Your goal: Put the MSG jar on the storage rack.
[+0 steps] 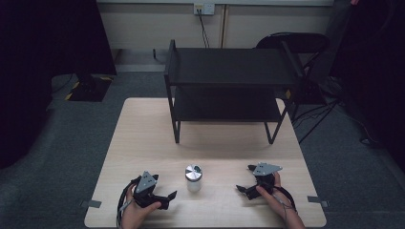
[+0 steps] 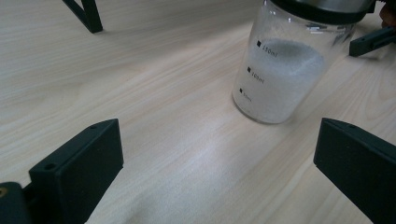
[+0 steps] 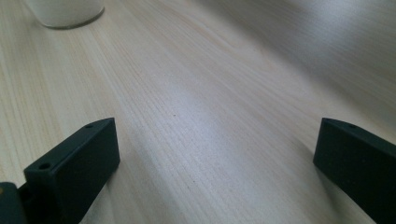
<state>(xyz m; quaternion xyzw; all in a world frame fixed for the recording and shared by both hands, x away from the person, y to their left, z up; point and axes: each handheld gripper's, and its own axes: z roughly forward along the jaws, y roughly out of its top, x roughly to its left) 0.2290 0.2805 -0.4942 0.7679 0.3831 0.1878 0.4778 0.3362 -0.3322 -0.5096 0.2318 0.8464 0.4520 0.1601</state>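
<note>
Room: grey carpet floor (image 1: pixel 57 138) lies around you, with a dark folding chair (image 1: pixel 298 45) behind the far right corner and a wall socket (image 1: pixel 204 8) with a cable hanging from it.
Bench: your bench (image 1: pixel 143 143) is a pale wood-grain top, rectangular, smooth and matt; the grain runs as fine straight lines in both gripper views.
Shelf rack: a black two-tier shelf rack (image 1: pixel 229 67) stands at the far middle of the bench on thin legs, well apart from your hands; one of its legs (image 2: pixel 88 14) shows at the top left of the left gripper view.
Jar: the jar (image 1: pixel 193 177) stands upright near the front edge, between your two grippers and touching neither. From above you see its round, shiny metal lid. The left gripper view shows the clear glass wall of the jar (image 2: pixel 280 77), printed volume marks and white powder or grains filling the lower part.
Left gripper: your left gripper (image 1: pixel 167 196) sits at the front left, its fingers (image 2: pixel 79 172) wide apart and gripping nothing, aimed toward the jar.
Right gripper: your right gripper (image 1: pixel 244 183) sits at the front right, fingers (image 3: pixel 74 168) wide apart over bare wood; the jar's base (image 3: pixel 65 14) is at that view's top left corner.
</note>
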